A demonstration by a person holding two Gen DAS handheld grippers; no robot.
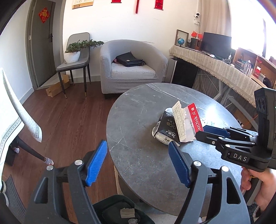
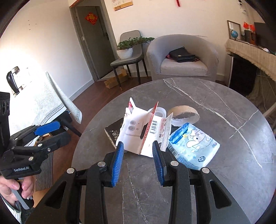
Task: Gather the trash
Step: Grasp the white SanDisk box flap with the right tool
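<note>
Round table (image 2: 215,106): torn packaging (image 2: 146,134); left gripper (image 1: 138,162), right gripper (image 2: 138,160) agape, empty.

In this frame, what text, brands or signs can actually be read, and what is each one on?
"anDisk 闪迪": red strip of the torn card package, first letter hidden.
"DAS": right tool body.
"GenRobot.AI": left tool body.
"福": red door sign.
Black tissue pack: print too distorted to read.
Barcode digits, blue wipes pack and wall calendar: too small.
</note>
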